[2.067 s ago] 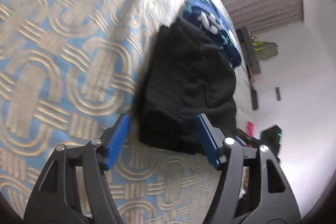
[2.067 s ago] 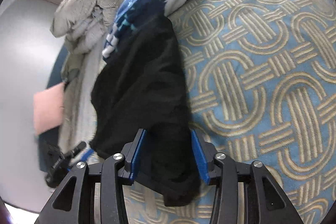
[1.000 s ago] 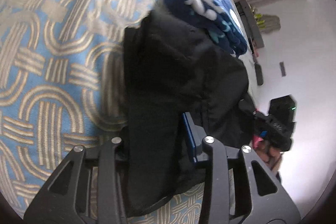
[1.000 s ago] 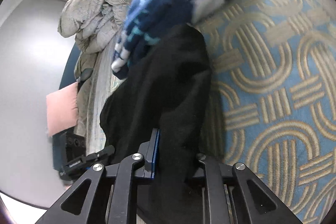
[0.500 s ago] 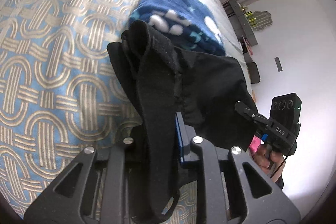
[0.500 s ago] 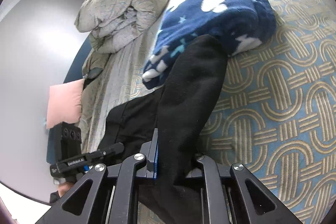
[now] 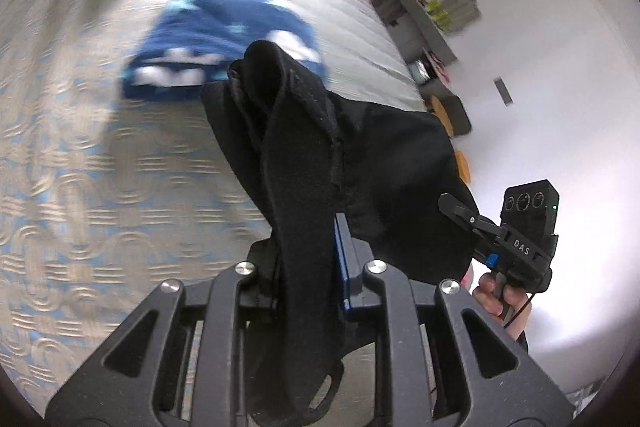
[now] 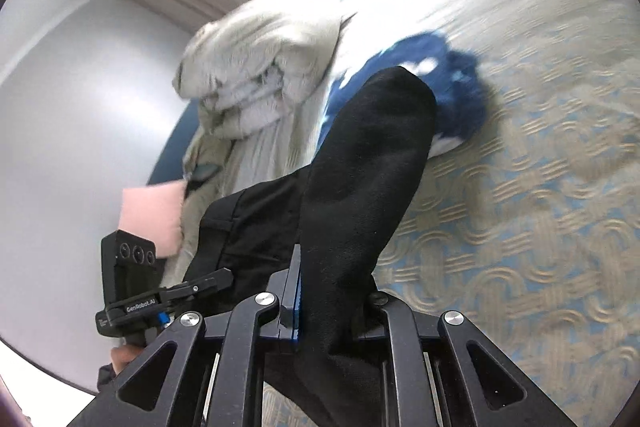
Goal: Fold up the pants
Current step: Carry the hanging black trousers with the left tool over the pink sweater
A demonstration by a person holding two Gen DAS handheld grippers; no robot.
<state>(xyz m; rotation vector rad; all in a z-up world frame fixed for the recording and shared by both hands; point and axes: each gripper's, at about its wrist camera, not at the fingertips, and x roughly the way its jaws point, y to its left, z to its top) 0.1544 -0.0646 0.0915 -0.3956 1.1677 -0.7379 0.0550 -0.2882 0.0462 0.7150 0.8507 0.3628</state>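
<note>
1. Left wrist view, left half of frame: blue-and-beige quilted bedspread w/ interlocking ring pattern (image 7: 100, 187), motion-blurred. Upper left-centre on it lies a navy fleece blanket w/ white and teal shapes (image 7: 208, 43); it looks bulky, not part of the job.
2. Same view, centre: black soft-fabric pants (image 7: 304, 155) hang lifted off the bedspread, bunched into a thick roll that runs from mid-frame down into the left gripper (image 7: 308, 267). Its jaws are pressed together on that bunch; the blue pad sits right against the cloth.
3. Same view, right: the rest of the pants spreads as a flatter panel toward the right gripper (image 7: 460, 211) at lower right, held in a bare hand (image 7: 494, 293). Cloth reaches its tips.
4. Right wrist view, left of frame: grey-beige rolled duvet (image 8: 256, 75) upper left, pink pillow (image 8: 154, 219) mid-left; the left gripper's handle shows below it.
5. Same view, centre: the pants droop in a thick black fold over the right gripper's black frame; jaws pinched shut on the fabric, one blue pad visible beside it.
6. Handling, judged: light, limp, non-fragile, prob. knit or fleece w/ decent friction, so slip risk is low. No stiffness, though: the span between the two grips sags, and bunched holds carry wrinkles into the fold. Better hold = flat edges at waistband corners or hems, not mid-bunch; lay it on the bedspread, clear of the blanket, before creasing.
</note>
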